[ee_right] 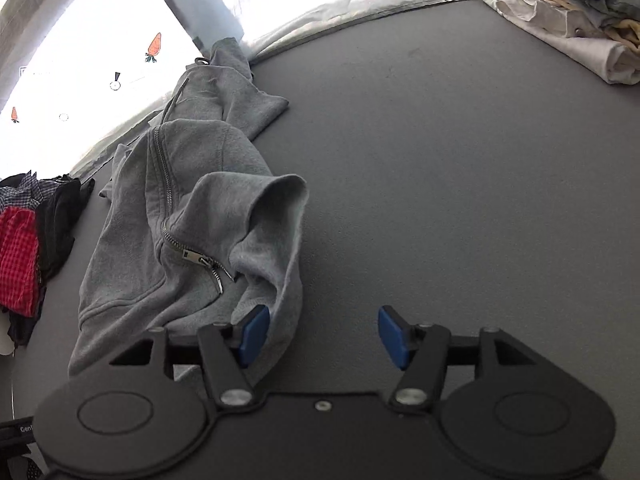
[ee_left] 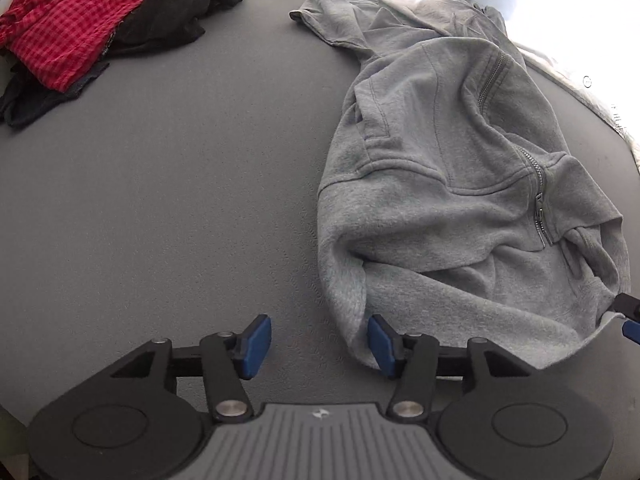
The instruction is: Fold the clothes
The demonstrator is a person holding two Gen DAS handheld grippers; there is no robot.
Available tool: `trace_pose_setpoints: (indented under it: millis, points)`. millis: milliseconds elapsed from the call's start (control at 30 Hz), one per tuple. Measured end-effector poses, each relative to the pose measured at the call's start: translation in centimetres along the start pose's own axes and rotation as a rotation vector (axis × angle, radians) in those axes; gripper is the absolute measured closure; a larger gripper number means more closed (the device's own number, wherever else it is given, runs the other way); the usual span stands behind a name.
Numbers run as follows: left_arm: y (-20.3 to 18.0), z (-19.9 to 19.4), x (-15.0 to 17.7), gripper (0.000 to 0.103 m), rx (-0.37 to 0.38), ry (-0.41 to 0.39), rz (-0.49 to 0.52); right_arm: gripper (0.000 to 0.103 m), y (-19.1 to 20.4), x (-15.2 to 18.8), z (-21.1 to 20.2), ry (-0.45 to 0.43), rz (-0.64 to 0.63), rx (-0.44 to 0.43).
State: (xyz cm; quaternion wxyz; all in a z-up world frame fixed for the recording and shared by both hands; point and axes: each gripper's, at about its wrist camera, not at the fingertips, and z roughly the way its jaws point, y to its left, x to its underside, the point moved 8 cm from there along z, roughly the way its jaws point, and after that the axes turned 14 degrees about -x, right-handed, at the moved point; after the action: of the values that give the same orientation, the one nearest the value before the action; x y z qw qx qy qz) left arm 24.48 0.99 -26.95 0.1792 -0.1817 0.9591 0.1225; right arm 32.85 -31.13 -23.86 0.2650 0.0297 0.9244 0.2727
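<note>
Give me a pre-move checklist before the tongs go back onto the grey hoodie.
1. Left tongs open, nothing pinched: ok.
2. Right tongs open, nothing pinched: ok.
3. Grey hoodie spread flat: not ok, it lies crumpled on the table.
4. Zipper closed along its whole length: cannot tell.
5. Free table beside the hoodie for folding: ok.
6. Red checked garment and folded stack clear of the hoodie: ok.
</note>
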Motion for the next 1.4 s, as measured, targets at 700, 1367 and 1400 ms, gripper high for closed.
trace_pose_setpoints:
  millis: [700,1367,1400]
  points:
    - [-4.0,0.8,-2.4,0.007,-0.143,-0.239,0.299,0.001,1.0,-3.8,1.1,-0.077,-0.361,0.253]
    - [-4.0,1.0,-5.9,0.054,-0.016,-0.175,0.09,0.1,3.2,-4.7,5.0,0.033,-0.375,-0.028]
    - [-4.0,0.7,-5.8,0.067,-0.015,-0.185,0.091,0.101,3.3,-4.8,4.7,0.018,-0.397,-0.013]
